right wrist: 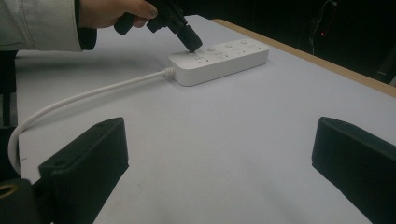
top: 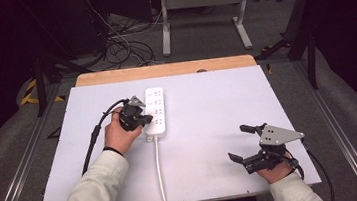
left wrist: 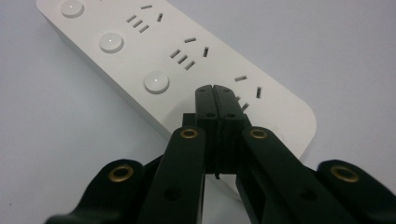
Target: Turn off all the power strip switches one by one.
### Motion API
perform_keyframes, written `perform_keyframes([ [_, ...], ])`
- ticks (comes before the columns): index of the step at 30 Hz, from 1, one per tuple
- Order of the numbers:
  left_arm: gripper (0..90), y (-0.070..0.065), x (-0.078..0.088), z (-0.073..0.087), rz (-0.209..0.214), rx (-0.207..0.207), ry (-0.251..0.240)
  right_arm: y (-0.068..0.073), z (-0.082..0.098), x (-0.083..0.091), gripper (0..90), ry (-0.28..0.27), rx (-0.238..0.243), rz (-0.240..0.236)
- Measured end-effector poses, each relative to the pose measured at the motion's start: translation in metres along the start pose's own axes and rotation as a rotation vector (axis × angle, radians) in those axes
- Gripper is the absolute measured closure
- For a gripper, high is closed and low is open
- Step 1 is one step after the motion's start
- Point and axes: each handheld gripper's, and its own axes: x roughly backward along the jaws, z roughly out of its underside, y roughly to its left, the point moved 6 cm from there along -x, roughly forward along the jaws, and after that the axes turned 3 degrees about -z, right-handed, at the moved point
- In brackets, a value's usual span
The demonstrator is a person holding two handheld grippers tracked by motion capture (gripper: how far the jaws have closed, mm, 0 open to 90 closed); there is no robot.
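Note:
A white power strip [top: 156, 110] lies lengthwise on the white table [top: 209, 127], with round buttons and sockets on top [left wrist: 140, 56]. Its white cable [top: 160, 173] runs back to the front edge. My left gripper [top: 146, 120] is shut with nothing between its jaws. The closed tips [left wrist: 215, 91] point down at the socket nearest the cable end. In the right gripper view the left gripper [right wrist: 191, 44] sits at or just above the strip [right wrist: 219, 60]; I cannot tell if it touches. My right gripper [top: 238, 143] stands open and empty near the front right, its jaws wide apart [right wrist: 219, 135].
A wooden board edge [top: 163, 70] shows behind the white table top. Beyond it on the floor are tangled cables [top: 120, 46] and a white metal frame [top: 201, 0]. The strip's cable [right wrist: 84, 95] curves across the table between the two hands.

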Motion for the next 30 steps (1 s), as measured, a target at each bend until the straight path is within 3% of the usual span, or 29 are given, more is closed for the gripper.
perform_keyframes([
  [30,90.0,-0.0012,-0.0022,0.0031,-0.029,-0.010,-0.003,0.0019,0.0004,-0.0010,4.1,0.007,0.000,-0.007],
])
